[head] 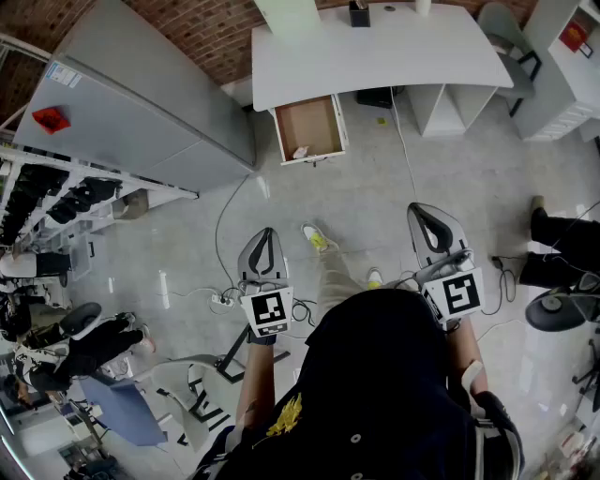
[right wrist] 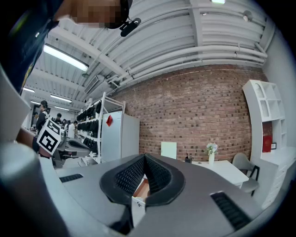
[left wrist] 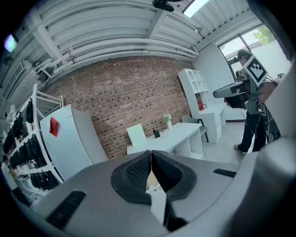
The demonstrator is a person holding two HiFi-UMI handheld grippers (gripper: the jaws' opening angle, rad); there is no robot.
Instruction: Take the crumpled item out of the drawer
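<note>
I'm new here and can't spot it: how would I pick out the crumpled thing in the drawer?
Find the long white desk against the red brick wall; below its left end a white drawer with a brown inside stands pulled open. The small pale crumpled wad lies near the drawer's front edge, the only thing visible on that bare brown bottom.

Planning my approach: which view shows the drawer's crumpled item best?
Head view: the crumpled item lies visible in the open drawer. Both gripper views show only a drawer sliver past their jaws, no item.
</note>
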